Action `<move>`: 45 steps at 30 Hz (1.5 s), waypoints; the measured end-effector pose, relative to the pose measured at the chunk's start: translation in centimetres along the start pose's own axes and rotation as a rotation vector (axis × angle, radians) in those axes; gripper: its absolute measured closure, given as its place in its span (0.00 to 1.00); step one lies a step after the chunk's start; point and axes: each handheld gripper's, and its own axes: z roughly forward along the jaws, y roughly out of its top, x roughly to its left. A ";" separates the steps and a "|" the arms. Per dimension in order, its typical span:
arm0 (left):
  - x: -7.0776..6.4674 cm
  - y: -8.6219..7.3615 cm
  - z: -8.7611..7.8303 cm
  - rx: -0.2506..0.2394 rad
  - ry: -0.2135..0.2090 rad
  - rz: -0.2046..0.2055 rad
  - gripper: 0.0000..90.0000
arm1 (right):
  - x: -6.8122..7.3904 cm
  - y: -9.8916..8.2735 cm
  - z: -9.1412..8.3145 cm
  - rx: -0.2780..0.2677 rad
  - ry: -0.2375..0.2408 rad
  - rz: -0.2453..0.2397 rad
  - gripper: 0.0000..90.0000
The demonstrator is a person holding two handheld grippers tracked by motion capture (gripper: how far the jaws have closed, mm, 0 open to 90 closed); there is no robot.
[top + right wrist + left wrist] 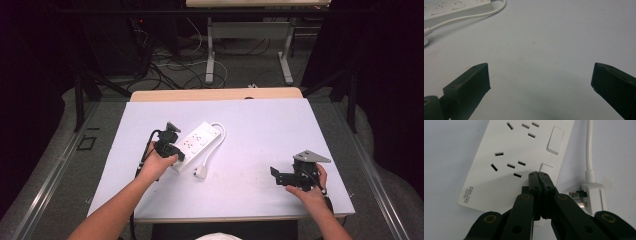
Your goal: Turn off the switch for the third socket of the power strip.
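Left claw [538,173]: jaws pressed together with nothing between them, tips poised at the near rocker switch [546,168] of the white power strip [506,170]; whether the tips already touch the switch cannot be told.
Right claw [540,77]: jaws spread wide and empty, hovering over bare surface [544,37], well apart from the strip.
Task item: power strip lies flat directly beneath and ahead of the left claw, sockets up; far rocker switch [555,140] sits beyond the tips.
Adjacent hazard: plug [590,195] and its white cord [589,145] lie just to the right of the left claw in the left gripper view.
Step judged in hand: pressing the near switch with closed tips.
Recommended method: keep jaws together as one blunt point, bear down squarely on the raised end of the rocker, push along the claw's axis.
Risk: an off-centre push may slide the strip; the right claw could steady its far end.
Clearance: keep tips off the plug pins.
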 end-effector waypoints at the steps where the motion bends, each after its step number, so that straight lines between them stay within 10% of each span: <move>1: 0.0 0.0 0.0 -0.001 0.000 -0.001 1.00 | 0.0 0.0 0.0 -0.001 0.000 -0.001 0.01; 45: -0.4 0.0 -0.8 -0.090 0.004 0.017 0.70 | -0.2 0.0 0.0 -0.007 -0.010 0.004 0.02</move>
